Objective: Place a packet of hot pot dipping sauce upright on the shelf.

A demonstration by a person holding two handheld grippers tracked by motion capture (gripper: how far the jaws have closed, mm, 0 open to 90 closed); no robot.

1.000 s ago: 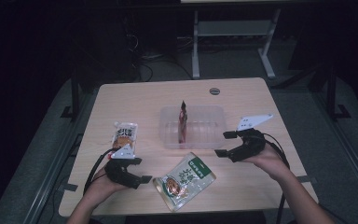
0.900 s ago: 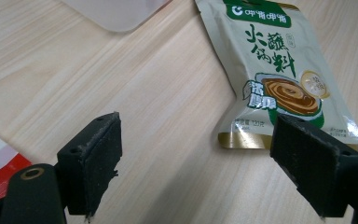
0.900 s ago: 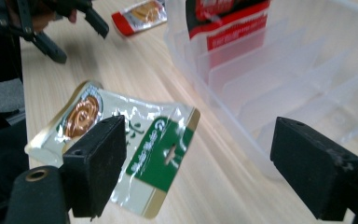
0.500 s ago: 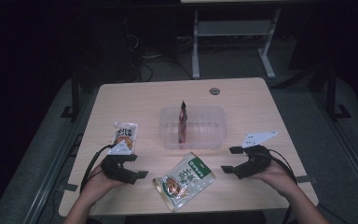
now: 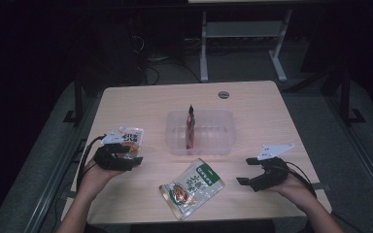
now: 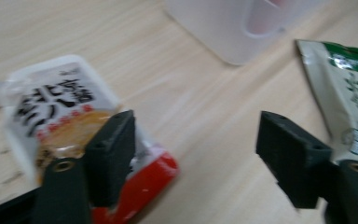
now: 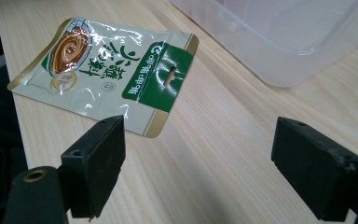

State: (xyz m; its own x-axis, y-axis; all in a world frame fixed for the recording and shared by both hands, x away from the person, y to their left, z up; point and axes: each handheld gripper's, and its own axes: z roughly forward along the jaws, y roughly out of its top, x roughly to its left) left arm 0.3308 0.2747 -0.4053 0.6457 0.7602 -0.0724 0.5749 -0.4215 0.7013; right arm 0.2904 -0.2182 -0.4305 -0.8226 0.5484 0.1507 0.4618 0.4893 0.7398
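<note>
A white pouch with a red bottom (image 5: 130, 136) lies on the table's left side. My left gripper (image 5: 135, 161) is just in front of it, open; its jaws have just been closing, and in the left gripper view (image 6: 196, 154) one jaw hangs over the pouch (image 6: 51, 107) with mostly bare wood in the gap. A green-and-white pouch (image 5: 193, 187) lies flat near the front middle. Right of it, my right gripper (image 5: 245, 171) stands open and points at that pouch (image 7: 107, 70), nothing between its jaws (image 7: 198, 158).
A clear plastic container (image 5: 175, 141) sits mid-table with a slim red packet (image 5: 190, 127) standing upright in it. A round cable hole (image 5: 224, 94) marks the far side. The table's front edge runs close under both hands. Dark floor and a white desk frame lie beyond.
My left gripper moved away from the front edge and leftward, up to the white pouch. My right gripper came down and back toward the front right. The pouches and container stayed put.
</note>
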